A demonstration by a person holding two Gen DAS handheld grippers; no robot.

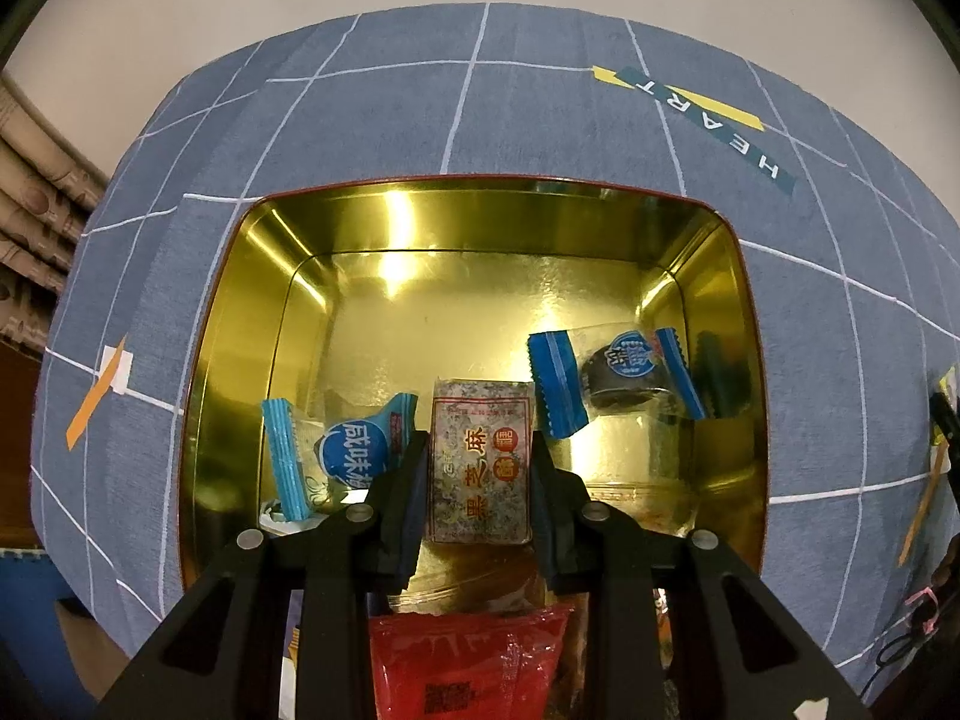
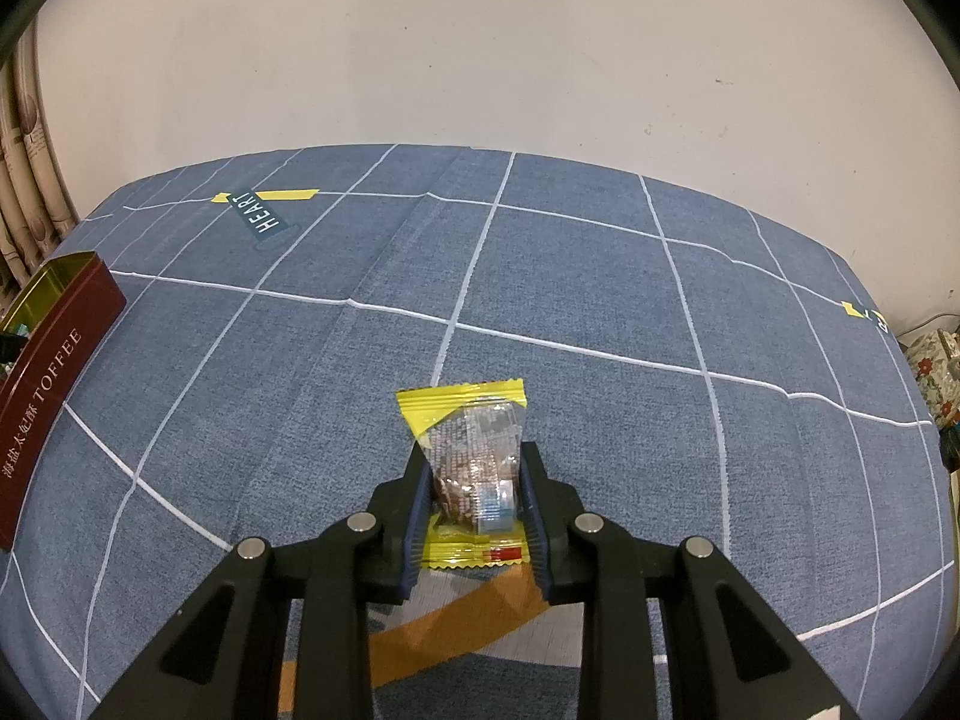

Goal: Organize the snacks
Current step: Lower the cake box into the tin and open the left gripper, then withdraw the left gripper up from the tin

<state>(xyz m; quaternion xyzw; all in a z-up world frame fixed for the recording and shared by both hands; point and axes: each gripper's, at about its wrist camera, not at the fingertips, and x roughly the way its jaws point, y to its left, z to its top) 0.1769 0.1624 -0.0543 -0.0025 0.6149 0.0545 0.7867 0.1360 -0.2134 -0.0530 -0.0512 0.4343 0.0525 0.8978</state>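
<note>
**Two claws, two snacks, one gold tin**

The left claw (image 1: 480, 450) squeezes a speckled sesame bar (image 1: 480, 462) over the gold tin (image 1: 252, 276), probably to drop it beside two blue candies (image 1: 336, 456). The right claw (image 2: 471, 468) pinches a yellow snack pack (image 2: 474, 456) above the blue cloth (image 2: 600, 276), likely waiting its turn.

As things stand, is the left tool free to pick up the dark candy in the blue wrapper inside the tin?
Probably not yet: the left tool is shut on a sesame bar. The dark candy lies uncovered in the tin nearby.
</note>
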